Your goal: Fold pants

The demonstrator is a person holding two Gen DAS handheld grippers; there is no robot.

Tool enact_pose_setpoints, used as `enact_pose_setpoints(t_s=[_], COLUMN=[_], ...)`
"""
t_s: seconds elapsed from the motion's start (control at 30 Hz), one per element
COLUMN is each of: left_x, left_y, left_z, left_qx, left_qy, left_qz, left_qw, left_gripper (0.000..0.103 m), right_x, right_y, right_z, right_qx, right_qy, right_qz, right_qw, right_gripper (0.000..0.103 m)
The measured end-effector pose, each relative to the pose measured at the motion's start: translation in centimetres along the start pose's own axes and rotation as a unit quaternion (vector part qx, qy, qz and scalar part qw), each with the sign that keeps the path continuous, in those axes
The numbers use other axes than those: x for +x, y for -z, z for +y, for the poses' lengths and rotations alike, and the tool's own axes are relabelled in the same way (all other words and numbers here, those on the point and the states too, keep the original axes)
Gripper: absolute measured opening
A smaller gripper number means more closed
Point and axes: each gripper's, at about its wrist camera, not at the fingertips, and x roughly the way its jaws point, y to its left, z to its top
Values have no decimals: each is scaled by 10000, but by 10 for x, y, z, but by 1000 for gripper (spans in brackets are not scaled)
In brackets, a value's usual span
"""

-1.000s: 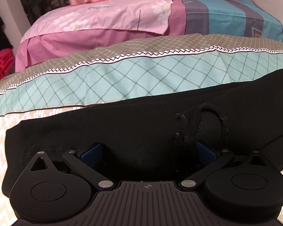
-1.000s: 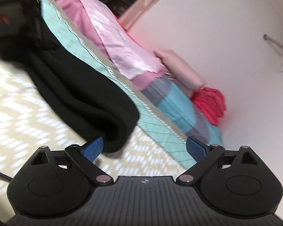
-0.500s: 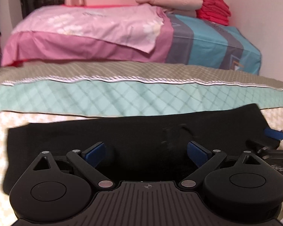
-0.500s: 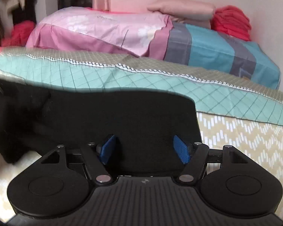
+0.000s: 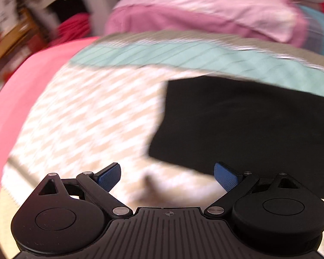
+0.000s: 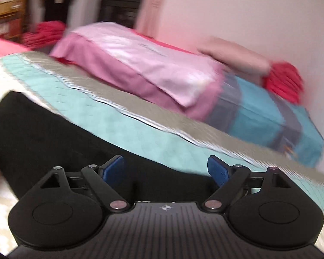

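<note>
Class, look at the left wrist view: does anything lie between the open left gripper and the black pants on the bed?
Nothing visible does. The left gripper faces bare patterned bedspread, and the black pants lie just ahead to its right.

pants (image 5: 248,127) on bedspread (image 5: 92,118), pillows (image 6: 153,75) seemingly behind

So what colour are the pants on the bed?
Plain black folded pants, clearest in the left wrist view.
</note>
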Motion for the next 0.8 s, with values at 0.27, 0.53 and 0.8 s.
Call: enact_pose_setpoints(t_s=[0.27, 0.53, 0.8], left_x=[10, 19, 17], left_y=[21, 45, 58], left_z=[77, 117, 127], left_qx=[-657, -1124, -1297], left_qy=[-591, -801, -804], left_qz=[334, 579, 460], left_qw=[9955, 9887, 9872], left_gripper=[103, 103, 103], right_x=[9, 10, 33], right_y=[-17, -14, -18], right_z=[158, 254, 291], right_qx=[-1427, -2362, -2488], right_qy=[-1273, -1379, -898], right_qz=[-242, -369, -667], right_qw=[9813, 9612, 9621], right_gripper=[87, 87, 91])
